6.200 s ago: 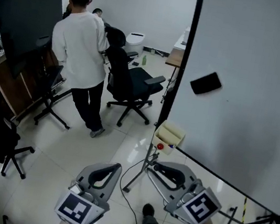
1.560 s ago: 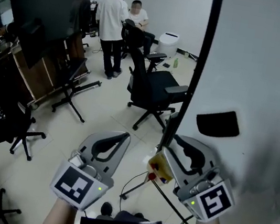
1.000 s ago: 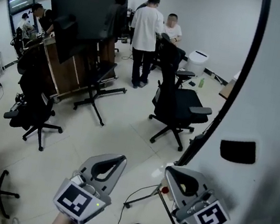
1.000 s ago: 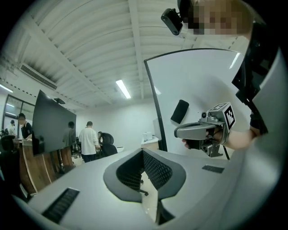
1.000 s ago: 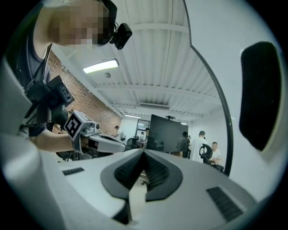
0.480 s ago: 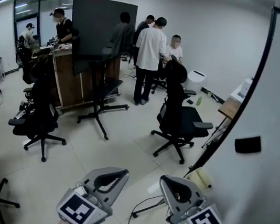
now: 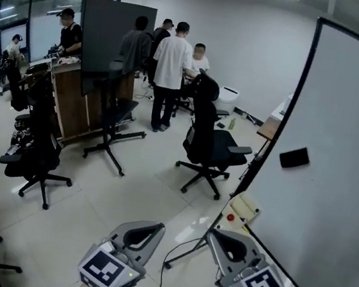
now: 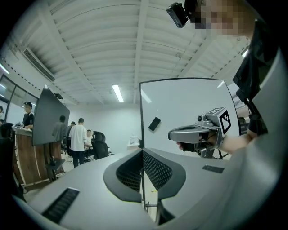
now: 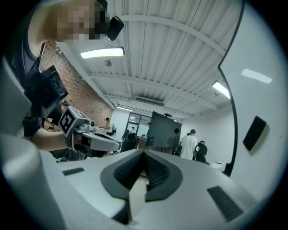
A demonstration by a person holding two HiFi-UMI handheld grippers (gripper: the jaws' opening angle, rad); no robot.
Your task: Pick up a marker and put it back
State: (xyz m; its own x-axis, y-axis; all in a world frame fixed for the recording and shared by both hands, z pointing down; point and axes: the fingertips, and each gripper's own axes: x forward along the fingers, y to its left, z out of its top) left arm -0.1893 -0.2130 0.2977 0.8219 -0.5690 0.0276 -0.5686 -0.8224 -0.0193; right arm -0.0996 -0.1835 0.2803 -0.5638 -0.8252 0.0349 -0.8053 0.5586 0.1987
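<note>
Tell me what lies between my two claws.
In the head view, between left claw and right claw: the whiteboard stand's slanting leg and a black cable on pale floor tiles; nothing else.

1. My left gripper (image 7: 150,230) is low at the near left, pointing level and away from me. Jaws are pressed together, nothing between them.
2. My right gripper (image 7: 219,240) is just beside it on the right, not touching. Same level pose, jaws closed, empty too.
</note>
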